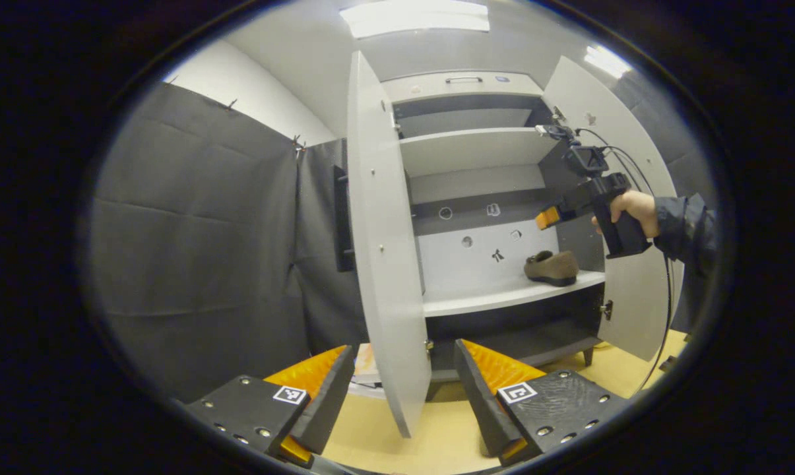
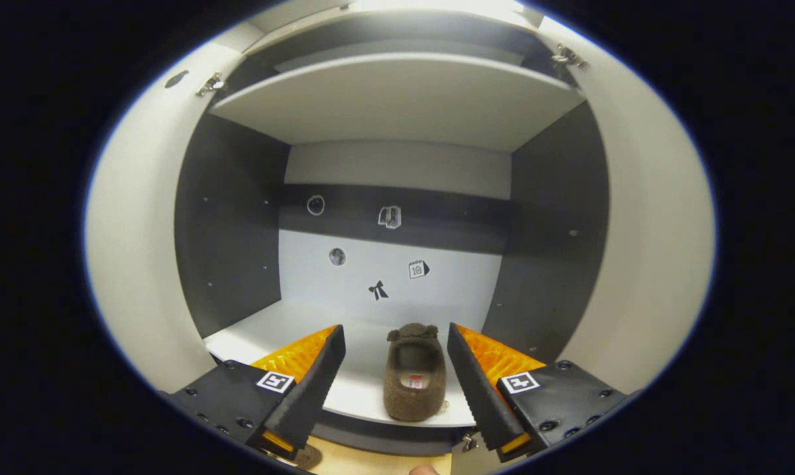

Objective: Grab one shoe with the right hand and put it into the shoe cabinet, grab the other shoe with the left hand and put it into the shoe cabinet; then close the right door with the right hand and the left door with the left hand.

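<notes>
My left hand-held gripper [image 1: 404, 396] sits open and empty at the bottom of the frame, straddling the left door [image 1: 384, 251]. Right of centre, a shoe [image 1: 552, 267] rests on the shelf [image 1: 503, 297]. My right hand-held gripper [image 2: 397, 389] is open around it, not gripping. I'd withdraw straight back, avoiding the heel.

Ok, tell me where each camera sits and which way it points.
Left gripper view: rides the left gripper, set back outside the cabinet, facing the left door's edge; own fingers open, plus the right gripper and hand.
Right gripper view: rides the right gripper, at the cabinet mouth, facing the back wall; open fingers flank the shoe.
Shared: shoe, shelf, right gripper.
</notes>
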